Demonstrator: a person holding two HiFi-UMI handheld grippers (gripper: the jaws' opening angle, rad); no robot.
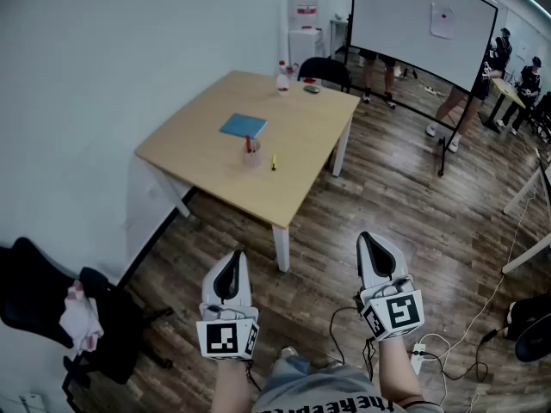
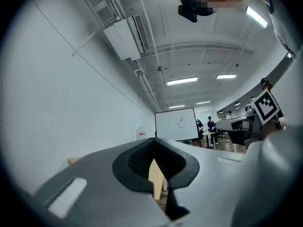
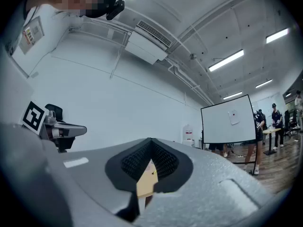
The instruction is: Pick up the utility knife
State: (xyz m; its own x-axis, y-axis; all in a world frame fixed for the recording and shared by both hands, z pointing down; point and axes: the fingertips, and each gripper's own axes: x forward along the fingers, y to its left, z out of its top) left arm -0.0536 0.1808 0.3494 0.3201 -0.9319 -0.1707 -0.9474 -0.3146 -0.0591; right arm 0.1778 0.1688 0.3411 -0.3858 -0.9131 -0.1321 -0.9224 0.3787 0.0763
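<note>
Small yellow utility knife (image 1: 274, 162) lies flat on the light wooden square table (image 1: 202, 140), just right of a pinkish translucent cup (image 1: 250, 156), with a blue notebook (image 1: 244, 126) farther back.

Left white-and-black hand-held gripper (image 1: 234, 255) and right white-and-black hand-held gripper (image 1: 367, 237): both near, over dark wood floor (image 1: 405, 205), jaws pressed together, nothing pinched. Knife well apart from both, farther off.

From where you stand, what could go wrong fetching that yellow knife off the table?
Loose cables on the floor to the right could trip you on the walk over. The utility knife is small and lies close to the pen cup, so the right hand-held gripper might tip the cup.
</note>
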